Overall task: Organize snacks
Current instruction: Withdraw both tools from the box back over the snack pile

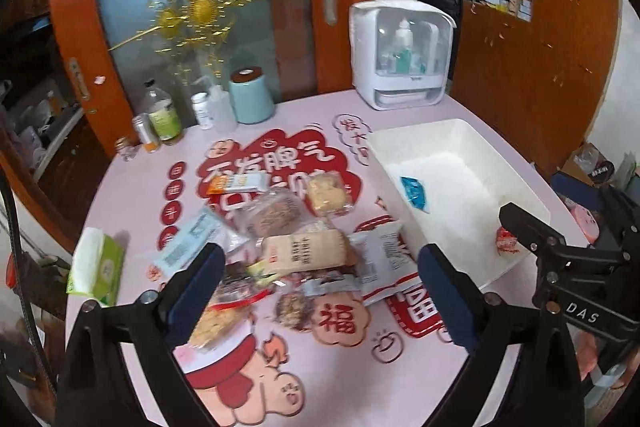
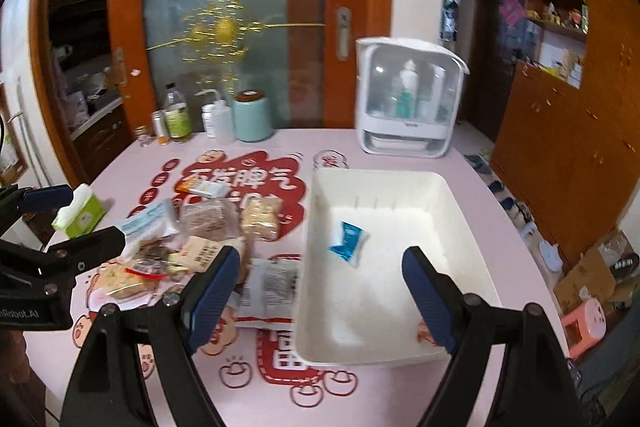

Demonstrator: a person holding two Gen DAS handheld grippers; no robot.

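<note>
A pile of wrapped snacks (image 1: 288,235) lies on the pink table; the right wrist view shows the pile of snacks (image 2: 200,235) left of the bin. My left gripper (image 1: 320,287) hangs open above the pile, nothing between its blue pads. A white bin (image 1: 400,139) stands to the right, holding a blue packet (image 1: 414,191) and a red-orange packet (image 1: 506,239). My right gripper (image 2: 320,287) is open over the bin (image 2: 380,175), with the blue packet (image 2: 348,239) and the red-orange packet (image 2: 424,331) below it. Each camera also sees the other tool: the right gripper (image 1: 534,195) and the left gripper (image 2: 94,213).
A green tissue pack (image 1: 100,267) sits at the table's left edge. Bottles (image 1: 164,115) and a teal canister (image 1: 252,95) line the back. A white organizer box (image 1: 400,55) stands behind the bin. A pink stool (image 2: 584,319) and boxes are on the floor at right.
</note>
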